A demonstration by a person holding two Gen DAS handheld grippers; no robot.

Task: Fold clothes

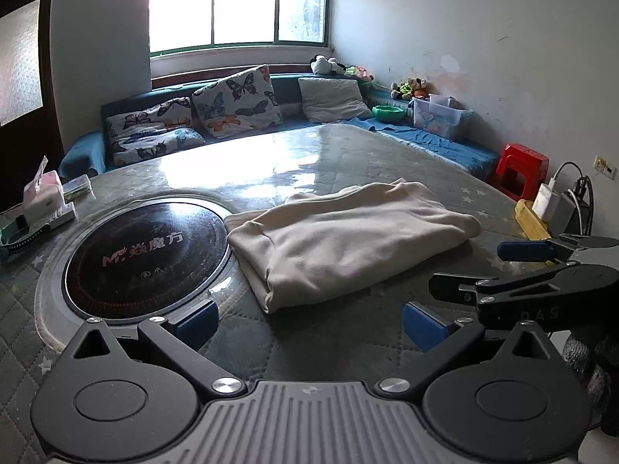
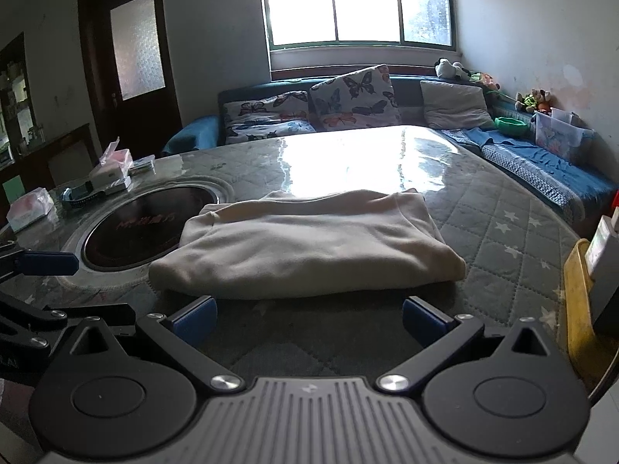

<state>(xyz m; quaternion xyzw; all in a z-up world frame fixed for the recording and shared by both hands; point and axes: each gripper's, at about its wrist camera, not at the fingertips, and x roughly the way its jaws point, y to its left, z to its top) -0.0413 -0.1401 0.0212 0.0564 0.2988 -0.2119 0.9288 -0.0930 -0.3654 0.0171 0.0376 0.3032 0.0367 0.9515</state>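
Observation:
A cream garment (image 1: 344,243) lies folded into a thick rectangle on the quilted table cover, also in the right wrist view (image 2: 309,243). My left gripper (image 1: 309,326) is open, a short way in front of the garment's near left corner, holding nothing. My right gripper (image 2: 309,319) is open just short of the garment's near edge, with nothing between its blue pads. In the left wrist view the right gripper (image 1: 495,270) reaches in from the right, beside the garment. The left gripper's blue fingertip (image 2: 46,263) shows at the left edge of the right wrist view.
A round black induction cooktop (image 1: 147,255) is set into the table just left of the garment. Tissue boxes (image 1: 44,197) and small items sit at the far left. A yellow tray (image 2: 578,301) and chargers stand at the right edge. A sofa (image 1: 240,116) with cushions lines the back.

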